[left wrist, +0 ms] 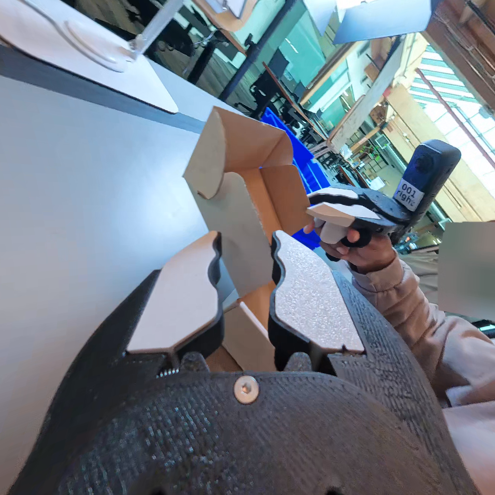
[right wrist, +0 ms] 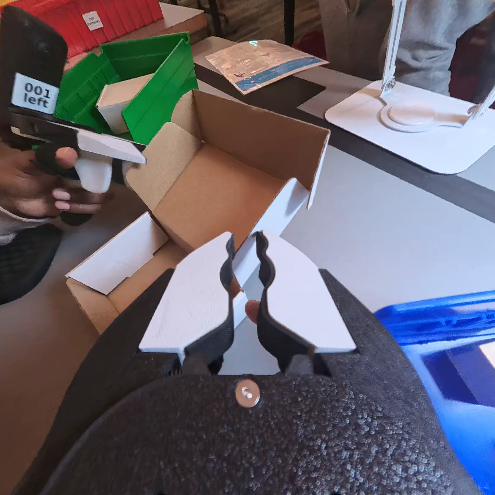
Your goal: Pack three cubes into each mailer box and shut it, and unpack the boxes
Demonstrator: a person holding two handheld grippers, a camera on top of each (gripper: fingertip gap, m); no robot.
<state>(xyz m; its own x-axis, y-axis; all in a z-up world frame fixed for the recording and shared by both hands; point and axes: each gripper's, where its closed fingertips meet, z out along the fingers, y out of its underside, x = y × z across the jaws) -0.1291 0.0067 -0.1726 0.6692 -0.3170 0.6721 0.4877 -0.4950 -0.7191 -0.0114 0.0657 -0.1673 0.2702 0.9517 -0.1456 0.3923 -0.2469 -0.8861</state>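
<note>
An open mailer box (right wrist: 222, 187), white outside and brown inside, is on the grey table and has nothing in it. No cube is in view. My right gripper (right wrist: 245, 235) is nearly closed on the white edge of the box's near flap (right wrist: 270, 214). It also shows in the left wrist view (left wrist: 308, 203), at the brown flap's corner. My left gripper (left wrist: 245, 237) has its jaws part open, with the box's white side flap (left wrist: 241, 235) showing face-on between them. In the right wrist view it (right wrist: 143, 159) touches the edge of that flap.
A green bin (right wrist: 155, 88) holding a white box (right wrist: 115, 107) stands behind the mailer box, with a red bin (right wrist: 120, 16) farther back. A blue bin (right wrist: 442, 334) is at the right. A white stand base (right wrist: 415, 128) and a printed sheet (right wrist: 265, 64) lie beyond. One gripper's finger ends stand about 15 cm off the other's.
</note>
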